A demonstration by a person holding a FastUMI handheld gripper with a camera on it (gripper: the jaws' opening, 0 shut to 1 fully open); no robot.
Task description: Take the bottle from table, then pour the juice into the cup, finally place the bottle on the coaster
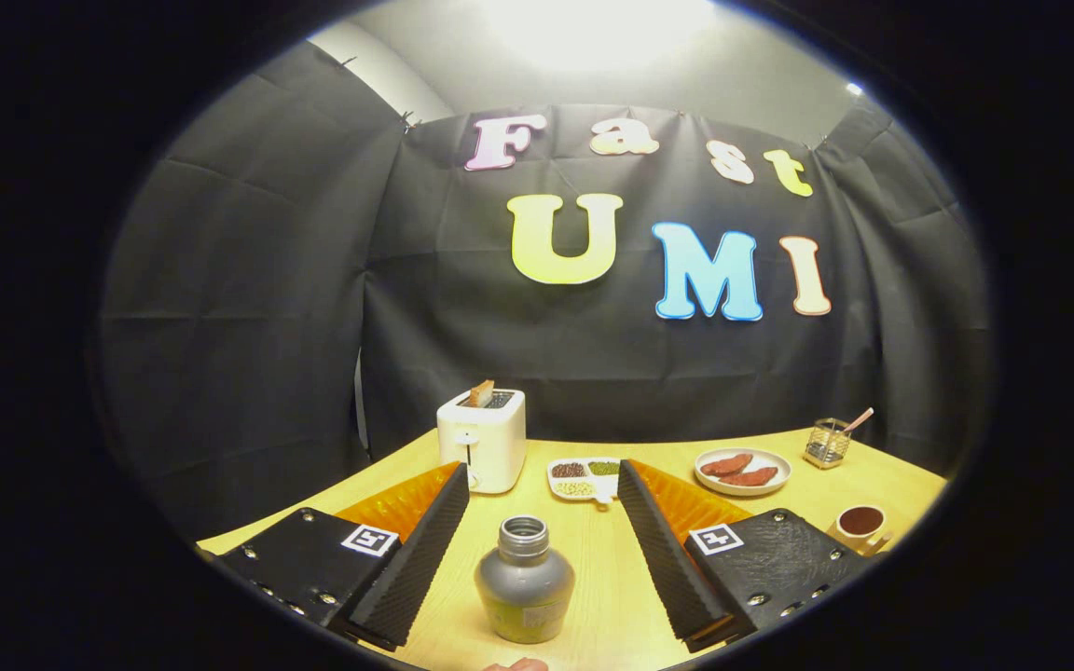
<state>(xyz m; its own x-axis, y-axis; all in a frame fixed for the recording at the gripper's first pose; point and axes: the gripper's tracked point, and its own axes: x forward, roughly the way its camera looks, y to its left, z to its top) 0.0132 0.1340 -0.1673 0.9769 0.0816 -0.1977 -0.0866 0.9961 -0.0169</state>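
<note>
Bottle (525, 582) label seemingly unreadable.

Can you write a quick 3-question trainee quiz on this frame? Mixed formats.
1. True or false: the gripper fingers are pressing on the bottle.
2. What lies on the plate beyond the fingers? A) two reddish-brown pieces B) a spoon C) a cup
3. Fill in: a slice of bread sticks up from the ____.

Key:
1. False. The fingers stand open, with the bottle between them, untouched.
2. A
3. toaster
</note>
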